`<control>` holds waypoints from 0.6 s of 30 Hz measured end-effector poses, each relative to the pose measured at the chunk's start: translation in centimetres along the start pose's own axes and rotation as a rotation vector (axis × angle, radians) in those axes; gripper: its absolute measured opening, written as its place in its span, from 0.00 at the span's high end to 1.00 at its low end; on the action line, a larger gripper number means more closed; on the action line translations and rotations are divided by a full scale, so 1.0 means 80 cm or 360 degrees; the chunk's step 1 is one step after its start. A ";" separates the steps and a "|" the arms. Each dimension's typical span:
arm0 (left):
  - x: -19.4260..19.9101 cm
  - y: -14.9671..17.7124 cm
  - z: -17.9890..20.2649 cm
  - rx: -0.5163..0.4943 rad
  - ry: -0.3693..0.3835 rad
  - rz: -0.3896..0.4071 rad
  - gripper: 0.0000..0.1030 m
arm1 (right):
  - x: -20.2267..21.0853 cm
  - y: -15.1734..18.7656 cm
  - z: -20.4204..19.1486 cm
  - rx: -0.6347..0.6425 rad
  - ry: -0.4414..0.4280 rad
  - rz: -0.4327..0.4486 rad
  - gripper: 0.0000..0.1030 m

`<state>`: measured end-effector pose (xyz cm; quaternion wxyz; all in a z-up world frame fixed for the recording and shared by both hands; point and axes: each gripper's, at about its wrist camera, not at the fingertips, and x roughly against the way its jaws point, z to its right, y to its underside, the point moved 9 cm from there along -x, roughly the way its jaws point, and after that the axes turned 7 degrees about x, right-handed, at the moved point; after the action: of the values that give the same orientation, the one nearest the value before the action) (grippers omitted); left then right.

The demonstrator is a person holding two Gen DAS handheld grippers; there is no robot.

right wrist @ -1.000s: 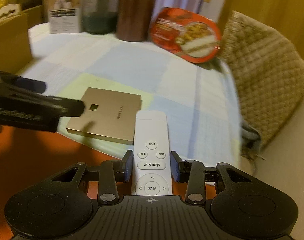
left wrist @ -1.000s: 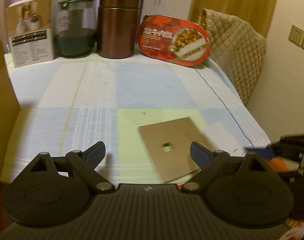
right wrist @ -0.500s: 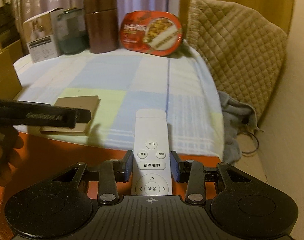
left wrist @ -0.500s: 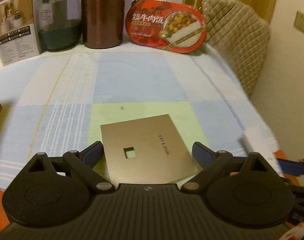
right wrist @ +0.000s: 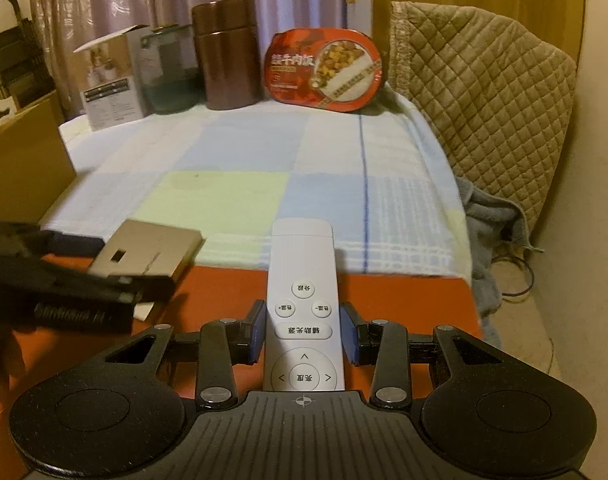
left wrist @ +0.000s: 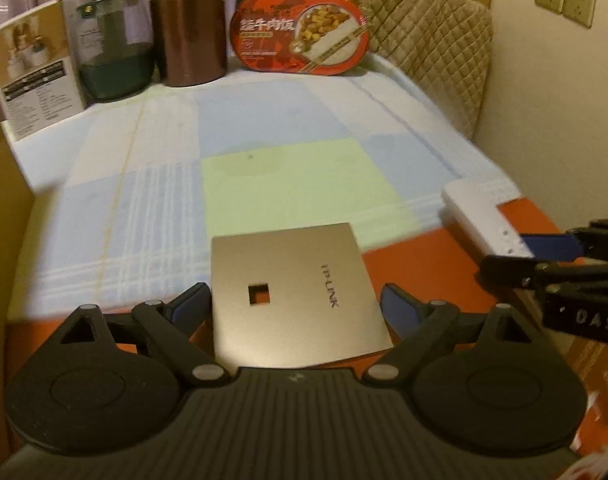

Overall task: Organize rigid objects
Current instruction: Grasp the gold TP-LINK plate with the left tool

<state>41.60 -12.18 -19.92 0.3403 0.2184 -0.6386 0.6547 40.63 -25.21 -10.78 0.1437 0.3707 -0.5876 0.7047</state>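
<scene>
The white remote (right wrist: 302,312) sat clamped between my right jaws (right wrist: 302,330), pointing out over the checked cloth (right wrist: 259,160). The gold TP-LINK plate (left wrist: 291,292) lay on the counter edge between my left jaws (left wrist: 295,304), which stood open around it.

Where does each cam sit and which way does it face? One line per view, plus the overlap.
Left wrist: on the left gripper, looking forward and down; its open fingers flank the gold TP-LINK panel; right gripper at right edge.
Right wrist: on the right gripper, same heading; its fingers clamp the white remote; left gripper at left edge.
Shared: panel, remote, checked cloth, brown canister, red meal box.
</scene>
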 end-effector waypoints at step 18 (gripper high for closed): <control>0.032 -0.005 0.002 0.0003 0.0015 0.0013 0.17 | 0.030 0.010 -0.015 -0.0076 0.0026 0.0012 0.66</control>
<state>40.19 -11.92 -17.80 0.3404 0.2131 -0.6374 0.6576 38.05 -24.85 -9.73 0.1547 0.3591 -0.6045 0.6940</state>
